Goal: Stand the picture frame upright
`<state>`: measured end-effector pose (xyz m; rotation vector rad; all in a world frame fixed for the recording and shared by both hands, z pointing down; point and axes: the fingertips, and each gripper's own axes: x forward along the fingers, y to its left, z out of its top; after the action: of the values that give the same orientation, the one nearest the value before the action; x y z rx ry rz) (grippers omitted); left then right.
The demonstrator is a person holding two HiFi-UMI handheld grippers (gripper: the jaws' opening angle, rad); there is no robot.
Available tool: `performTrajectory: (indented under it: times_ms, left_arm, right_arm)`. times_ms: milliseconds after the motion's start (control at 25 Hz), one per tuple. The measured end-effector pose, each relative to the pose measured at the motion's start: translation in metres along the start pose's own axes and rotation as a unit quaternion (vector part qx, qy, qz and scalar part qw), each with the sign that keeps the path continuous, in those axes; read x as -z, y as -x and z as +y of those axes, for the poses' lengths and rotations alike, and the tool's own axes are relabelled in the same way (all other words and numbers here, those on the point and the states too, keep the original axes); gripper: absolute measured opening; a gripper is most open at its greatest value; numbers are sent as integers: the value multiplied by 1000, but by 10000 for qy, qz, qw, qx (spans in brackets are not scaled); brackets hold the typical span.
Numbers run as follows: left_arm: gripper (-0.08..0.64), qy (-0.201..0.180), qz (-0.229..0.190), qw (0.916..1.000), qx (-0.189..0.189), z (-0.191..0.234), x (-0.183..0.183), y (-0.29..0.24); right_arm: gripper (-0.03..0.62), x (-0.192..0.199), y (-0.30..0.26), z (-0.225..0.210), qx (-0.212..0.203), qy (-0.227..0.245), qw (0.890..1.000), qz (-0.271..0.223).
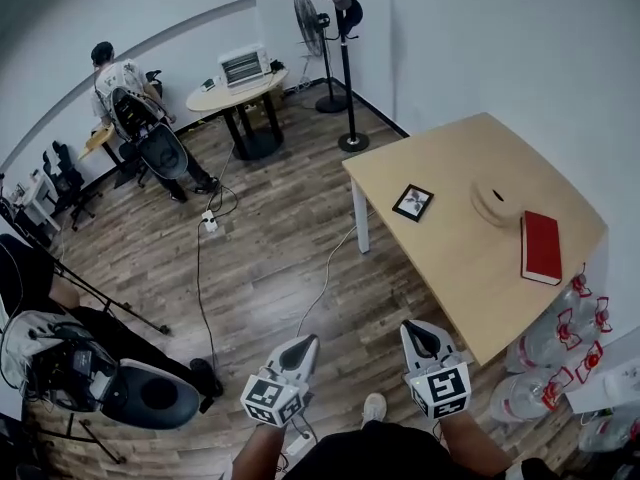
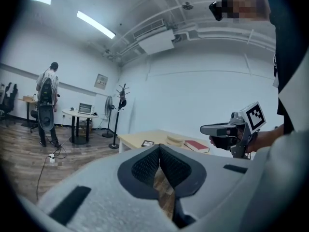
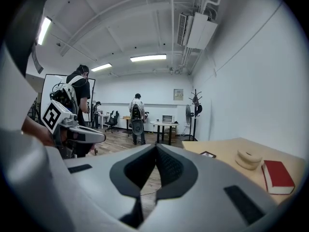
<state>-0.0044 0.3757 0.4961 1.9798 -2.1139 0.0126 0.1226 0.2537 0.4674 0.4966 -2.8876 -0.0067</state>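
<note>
Picture frame (image 1: 412,202): flat on bench (image 1: 450,268), untouched;
Left gripper (image 1: 306,343): jaws together, empty;
Right gripper (image 1: 412,328): jaws together, empty

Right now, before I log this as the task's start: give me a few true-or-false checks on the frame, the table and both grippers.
1. The picture frame lies flat on the table. True.
2. The red book rests on top of the frame. False: it lies apart from it, nearer the table's right edge.
3. The left gripper is shut and empty. True.
4. The right gripper holds the frame. False: it is shut on nothing, well short of the frame.
5. The fan stands on the table. False: it stands on the floor by the wall.
</note>
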Motion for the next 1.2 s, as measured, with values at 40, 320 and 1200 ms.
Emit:
performTrajectory:
  times_ms: [40,320,1200]
  left_arm:
    - [-5,17,6,10000,-25,4,-2,-8]
    - [-5,33,105,9999,0,12,-8,-65]
    - [-5,-229,242,9986,399,143,-50,-194]
  right_arm:
    - [9,0,-6,-7,-26,7,10000,2]
    - [9,-2,-34,-58,-48,-3,10000,-24]
    - [9,-35,-189,-134,657,-385,9969,-219]
